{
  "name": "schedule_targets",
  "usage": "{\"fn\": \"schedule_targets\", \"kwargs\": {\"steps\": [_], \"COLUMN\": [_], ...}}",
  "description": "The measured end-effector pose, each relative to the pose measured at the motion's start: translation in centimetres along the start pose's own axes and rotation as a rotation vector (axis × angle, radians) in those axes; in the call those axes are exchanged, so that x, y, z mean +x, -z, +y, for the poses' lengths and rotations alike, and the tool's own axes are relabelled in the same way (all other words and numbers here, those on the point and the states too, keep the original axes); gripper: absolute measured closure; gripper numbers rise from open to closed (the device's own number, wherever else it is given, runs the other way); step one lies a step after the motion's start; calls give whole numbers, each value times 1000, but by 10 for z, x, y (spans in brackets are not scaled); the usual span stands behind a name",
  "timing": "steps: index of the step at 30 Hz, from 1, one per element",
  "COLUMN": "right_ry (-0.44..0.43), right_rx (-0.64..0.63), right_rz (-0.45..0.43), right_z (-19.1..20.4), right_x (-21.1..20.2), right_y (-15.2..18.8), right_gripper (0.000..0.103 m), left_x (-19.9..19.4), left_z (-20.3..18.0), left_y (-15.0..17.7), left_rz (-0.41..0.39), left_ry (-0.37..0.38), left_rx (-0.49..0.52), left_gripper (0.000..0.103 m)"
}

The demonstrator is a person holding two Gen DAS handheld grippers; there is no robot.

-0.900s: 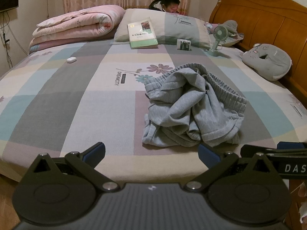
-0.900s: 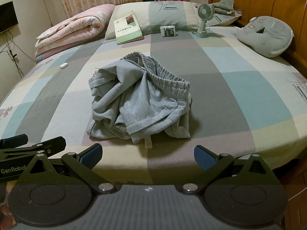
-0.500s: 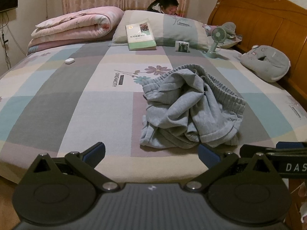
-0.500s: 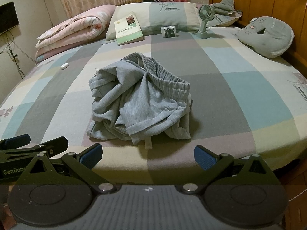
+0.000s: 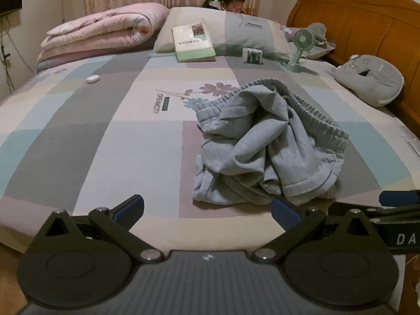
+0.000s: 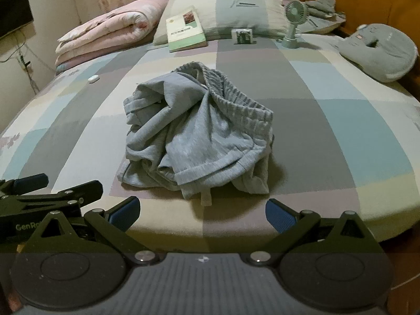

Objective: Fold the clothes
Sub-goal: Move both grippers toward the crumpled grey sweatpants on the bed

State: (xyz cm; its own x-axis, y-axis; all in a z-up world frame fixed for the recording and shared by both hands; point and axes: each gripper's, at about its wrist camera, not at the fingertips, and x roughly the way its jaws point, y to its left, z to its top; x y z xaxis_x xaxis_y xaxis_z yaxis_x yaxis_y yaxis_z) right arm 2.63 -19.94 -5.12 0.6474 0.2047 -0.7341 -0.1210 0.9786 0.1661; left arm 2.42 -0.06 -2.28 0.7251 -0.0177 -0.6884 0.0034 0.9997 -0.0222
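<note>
Garment: the grey sweat shorts (image 5: 265, 144) are lying in a crumpled heap on the checked bedsheet (image 5: 78, 136), near the foot of the bed; the ribbed waistband (image 6: 236, 99) is standing up at the far side and a hem is trailing toward you.
Left gripper: you are holding the left gripper (image 5: 207, 207) above the bed's near edge, its blue-padded fingers (image 5: 131, 206) spread wide with nothing between them; the heap is sitting ahead and to its right.
Right gripper: the right gripper (image 6: 202, 210) is hovering just short of the heap, fingers (image 6: 278, 211) spread fully and empty; the heap is sitting almost straight ahead of it.
Change: across the last second the shorts have been growing larger in both views, so you are closing in on them; the cloth itself is not shifting.
Meaning: folding is not yet begun. You are still on the approach, and the heap probably needs spreading flat first.
Next: the waistband looks like the clearest edge to pinch, one gripper at each end.
Clutter: a book (image 5: 193, 40), a small fan (image 5: 299, 50) and a grey plush cushion (image 5: 370, 78) are lying well apart from the shorts, toward the headboard.
</note>
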Motion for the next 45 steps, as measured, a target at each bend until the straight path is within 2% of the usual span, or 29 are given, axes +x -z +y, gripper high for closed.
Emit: {"fn": "schedule_targets", "kwargs": {"steps": [13, 17, 22, 26, 32, 40, 45], "right_ry": [-44, -57, -93, -119, -128, -133, -158], "right_rx": [-76, -77, -74, -111, -193, -177, -168], "right_rz": [51, 59, 61, 29, 9, 10, -34], "right_z": [-1, -3, -7, -8, -11, -25, -36], "right_x": [32, 36, 39, 38, 37, 30, 28], "right_y": [-6, -6, -7, -5, -7, -27, -29], "right_gripper": [0, 0, 0, 0, 0, 0, 0], "left_x": [22, 30, 37, 38, 35, 33, 35], "left_z": [4, 8, 10, 15, 18, 20, 23], "left_y": [4, 3, 6, 9, 7, -18, -26], "left_rz": [-54, -36, -22, -44, -72, -56, -35], "left_ry": [51, 87, 92, 116, 105, 85, 112], "left_rx": [76, 60, 68, 82, 161, 249, 259], "left_gripper": [1, 1, 1, 1, 1, 1, 1]}}
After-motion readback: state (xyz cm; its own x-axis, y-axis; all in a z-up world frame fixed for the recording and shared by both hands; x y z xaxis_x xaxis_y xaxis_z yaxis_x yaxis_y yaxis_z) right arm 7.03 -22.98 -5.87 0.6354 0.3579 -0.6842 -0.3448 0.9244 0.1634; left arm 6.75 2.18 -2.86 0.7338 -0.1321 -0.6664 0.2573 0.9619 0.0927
